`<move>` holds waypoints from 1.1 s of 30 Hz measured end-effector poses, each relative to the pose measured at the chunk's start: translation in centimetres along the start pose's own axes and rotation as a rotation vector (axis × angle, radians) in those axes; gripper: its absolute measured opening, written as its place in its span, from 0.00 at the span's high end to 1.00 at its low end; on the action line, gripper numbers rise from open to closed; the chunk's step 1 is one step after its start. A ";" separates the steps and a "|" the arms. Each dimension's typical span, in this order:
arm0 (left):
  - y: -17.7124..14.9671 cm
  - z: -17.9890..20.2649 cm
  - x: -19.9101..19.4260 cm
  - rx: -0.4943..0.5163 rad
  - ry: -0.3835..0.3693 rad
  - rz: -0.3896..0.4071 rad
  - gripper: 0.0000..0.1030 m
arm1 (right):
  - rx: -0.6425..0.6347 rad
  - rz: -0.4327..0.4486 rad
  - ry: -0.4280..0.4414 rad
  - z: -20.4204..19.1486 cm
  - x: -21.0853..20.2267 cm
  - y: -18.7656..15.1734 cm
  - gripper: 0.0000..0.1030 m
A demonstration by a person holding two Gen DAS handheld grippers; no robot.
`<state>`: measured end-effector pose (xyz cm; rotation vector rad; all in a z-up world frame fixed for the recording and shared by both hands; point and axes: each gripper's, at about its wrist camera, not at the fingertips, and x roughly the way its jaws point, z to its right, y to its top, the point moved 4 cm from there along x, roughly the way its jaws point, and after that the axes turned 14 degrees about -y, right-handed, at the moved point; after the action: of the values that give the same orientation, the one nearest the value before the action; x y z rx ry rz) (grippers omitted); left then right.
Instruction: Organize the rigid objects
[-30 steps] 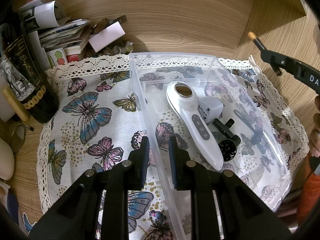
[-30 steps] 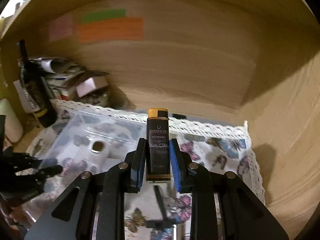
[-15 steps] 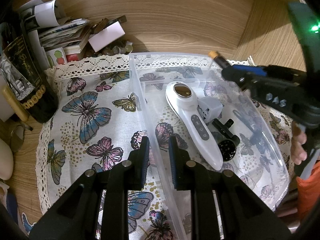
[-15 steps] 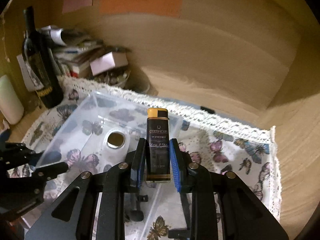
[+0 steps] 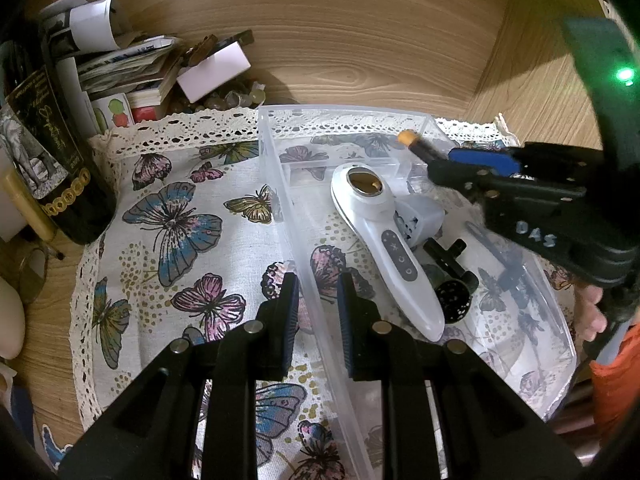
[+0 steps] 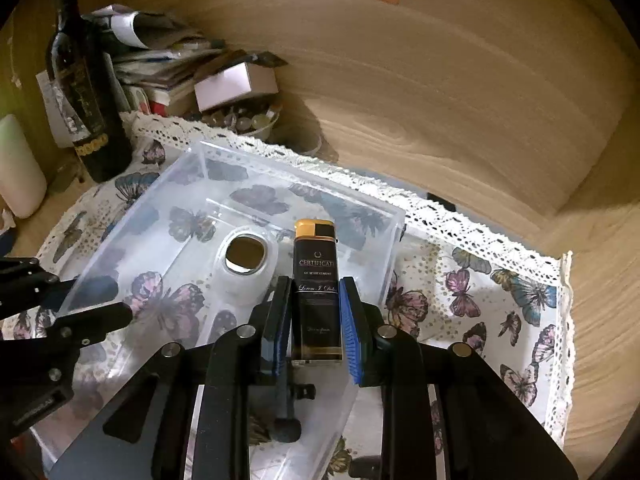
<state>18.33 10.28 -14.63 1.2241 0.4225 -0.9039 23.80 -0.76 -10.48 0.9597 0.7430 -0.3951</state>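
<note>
My right gripper (image 6: 316,312) is shut on a black lighter with a gold top (image 6: 317,280) and holds it above the far right part of a clear plastic bin (image 6: 160,200). In the left wrist view the lighter's tip (image 5: 408,137) pokes out over the bin (image 5: 280,184). My left gripper (image 5: 318,304) straddles the bin's left wall with its jaws close around it. Inside lie a white handheld device (image 5: 384,240), a small white part (image 5: 420,216) and a black part (image 5: 452,276).
The bin sits on a butterfly-print cloth (image 5: 172,220) with lace edging. A dark wine bottle (image 5: 52,152), stacked papers and a small box (image 5: 208,68) crowd the back left corner. Wooden walls close in behind and on the right.
My right gripper has carried the lighter left and down until it is over the bin. My left gripper has not moved.
</note>
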 end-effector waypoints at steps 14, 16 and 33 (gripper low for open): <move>0.2 0.0 0.1 0.000 0.002 -0.001 0.82 | 0.065 0.121 -0.044 3.1 -5.0 0.2 0.66; 0.2 0.0 0.1 0.001 0.002 -0.001 0.82 | 0.086 0.121 -0.049 4.0 -5.3 -0.2 0.66; 0.1 0.0 0.1 0.001 0.002 -0.001 0.82 | 0.168 -0.143 -0.131 8.8 1.5 -8.3 0.66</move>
<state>18.52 10.24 -14.66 1.2256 0.4237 -0.9037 23.23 -12.62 -13.32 1.0300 0.6687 -0.6480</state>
